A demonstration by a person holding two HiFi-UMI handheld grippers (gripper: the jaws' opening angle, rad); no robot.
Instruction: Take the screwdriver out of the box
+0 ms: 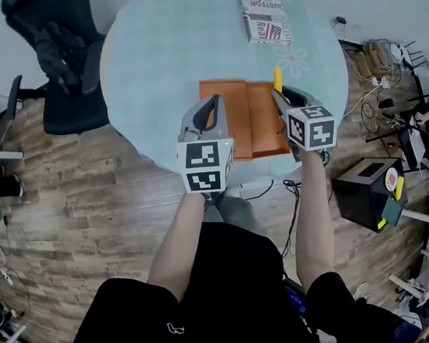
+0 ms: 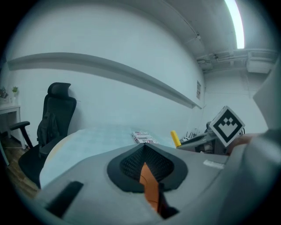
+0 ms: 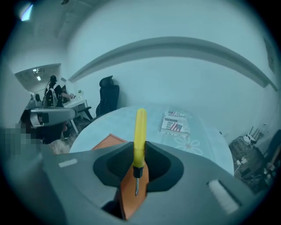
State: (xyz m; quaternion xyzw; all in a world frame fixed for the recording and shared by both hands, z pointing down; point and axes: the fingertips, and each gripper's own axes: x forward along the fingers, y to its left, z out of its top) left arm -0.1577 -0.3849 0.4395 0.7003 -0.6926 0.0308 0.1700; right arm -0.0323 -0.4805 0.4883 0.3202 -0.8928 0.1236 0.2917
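A yellow-handled screwdriver [image 1: 277, 80] [image 3: 140, 132] is clamped in my right gripper [image 1: 278, 96] [image 3: 139, 151]. The handle sticks out past the jaws and the thin metal tip points back toward the camera. It hangs above the right half of the open, flat orange box [image 1: 249, 121] [image 3: 109, 141] on the round table [image 1: 173, 50]. My left gripper [image 1: 213, 103] [image 2: 144, 149] hovers over the box's left edge with its jaws together and nothing in them. Through the slit behind its tips a sliver of the orange box [image 2: 149, 184] shows. The left gripper view also catches the screwdriver [image 2: 175, 138].
A patterned book [image 1: 265, 17] [image 3: 175, 123] [image 2: 142, 137] lies at the table's far side. A black office chair [image 1: 60, 54] [image 2: 55, 118] stands left of the table. On the floor to the right are a black box [image 1: 364, 189] and tangled cables [image 1: 375, 107].
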